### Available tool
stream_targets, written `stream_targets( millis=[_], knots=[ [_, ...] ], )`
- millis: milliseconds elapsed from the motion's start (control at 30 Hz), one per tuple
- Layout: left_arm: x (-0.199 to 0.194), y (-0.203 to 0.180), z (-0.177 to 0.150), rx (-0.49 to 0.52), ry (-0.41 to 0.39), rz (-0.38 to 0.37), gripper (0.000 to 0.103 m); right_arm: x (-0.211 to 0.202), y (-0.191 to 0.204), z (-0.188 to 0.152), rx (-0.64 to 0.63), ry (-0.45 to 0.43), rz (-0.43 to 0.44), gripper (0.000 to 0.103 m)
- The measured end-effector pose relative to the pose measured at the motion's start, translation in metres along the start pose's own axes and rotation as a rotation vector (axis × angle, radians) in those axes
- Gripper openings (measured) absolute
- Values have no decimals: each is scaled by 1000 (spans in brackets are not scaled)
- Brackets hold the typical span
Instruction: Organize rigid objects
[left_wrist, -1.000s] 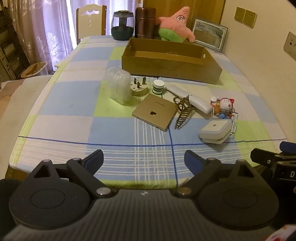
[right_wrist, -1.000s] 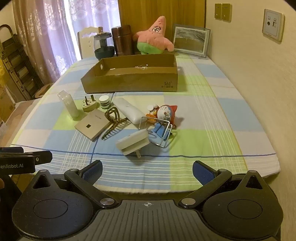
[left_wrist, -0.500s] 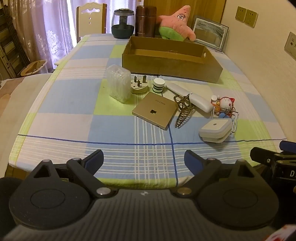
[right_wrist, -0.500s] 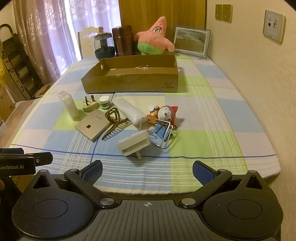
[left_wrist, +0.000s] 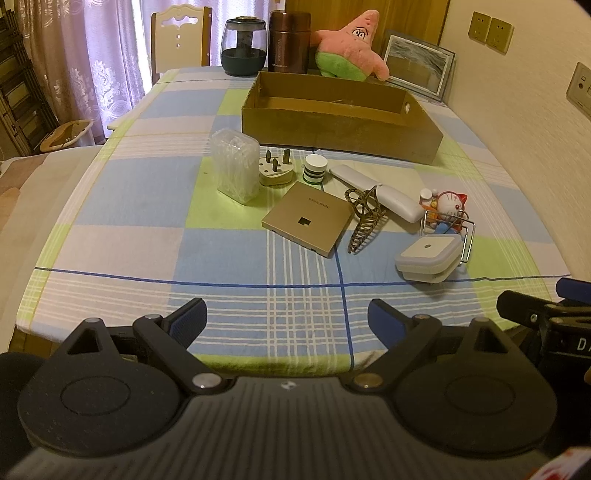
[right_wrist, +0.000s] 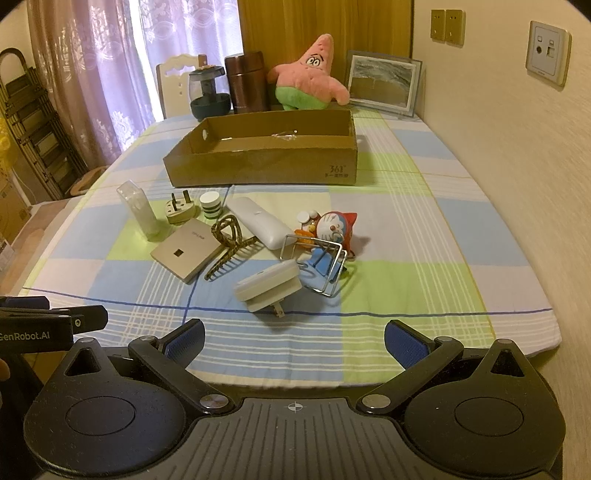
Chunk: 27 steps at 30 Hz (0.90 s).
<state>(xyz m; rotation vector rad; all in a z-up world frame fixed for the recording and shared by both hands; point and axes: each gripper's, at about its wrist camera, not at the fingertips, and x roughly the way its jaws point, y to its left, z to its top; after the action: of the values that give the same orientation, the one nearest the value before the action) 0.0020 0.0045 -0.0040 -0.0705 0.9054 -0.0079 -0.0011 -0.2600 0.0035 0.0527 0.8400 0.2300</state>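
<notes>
Both the left hand-held gripper (left_wrist: 287, 320) and right hand-held gripper (right_wrist: 294, 341) gape empty at the counter (right_wrist: 424, 236) edge, short of the cardboard box (right_wrist: 266, 162)

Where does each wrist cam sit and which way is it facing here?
Left wrist: behind the open left gripper at the near table edge, facing along the table to the brown cardboard box; right gripper at its right edge.
Right wrist: behind the open right gripper, further right at that edge, same heading; left gripper at its left edge.
Shared: the box, gold square panel, white plug-in adapter.
</notes>
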Motion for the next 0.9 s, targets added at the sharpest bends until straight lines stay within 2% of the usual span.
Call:
stream_targets(
  millis=[900],
  knots=[
    [2,1,-2,-4,5,-5,92,8,5,-2,-5,3,-1,101]
  ],
)
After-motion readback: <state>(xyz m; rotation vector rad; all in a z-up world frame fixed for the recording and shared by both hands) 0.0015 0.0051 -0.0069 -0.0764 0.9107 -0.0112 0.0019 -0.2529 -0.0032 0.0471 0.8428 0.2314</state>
